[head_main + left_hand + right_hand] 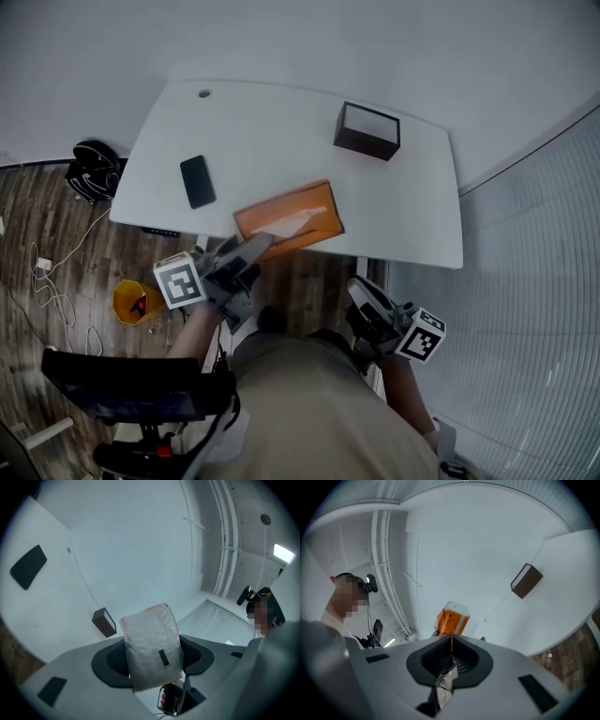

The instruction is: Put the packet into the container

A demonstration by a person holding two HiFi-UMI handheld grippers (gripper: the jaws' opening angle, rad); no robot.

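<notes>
An orange packet [289, 220] hangs over the near edge of the white table [281, 122], and my left gripper [255, 246] is shut on its near end. In the left gripper view the packet [152, 646] stands up between the jaws, showing its pale grey side. The container, a dark open box [367, 130], stands at the table's far right, apart from the packet; it also shows small in the left gripper view [104, 622] and in the right gripper view [526, 580]. My right gripper [359, 289] hangs below the table's edge, jaws together, holding nothing; the packet [452, 618] shows beyond them.
A black phone [197, 180] lies on the table's left half. On the wooden floor to the left are a black bag [94, 171], an orange bin [137, 302] and cables. A ribbed wall [525, 281] runs along the right. A person stands in the background.
</notes>
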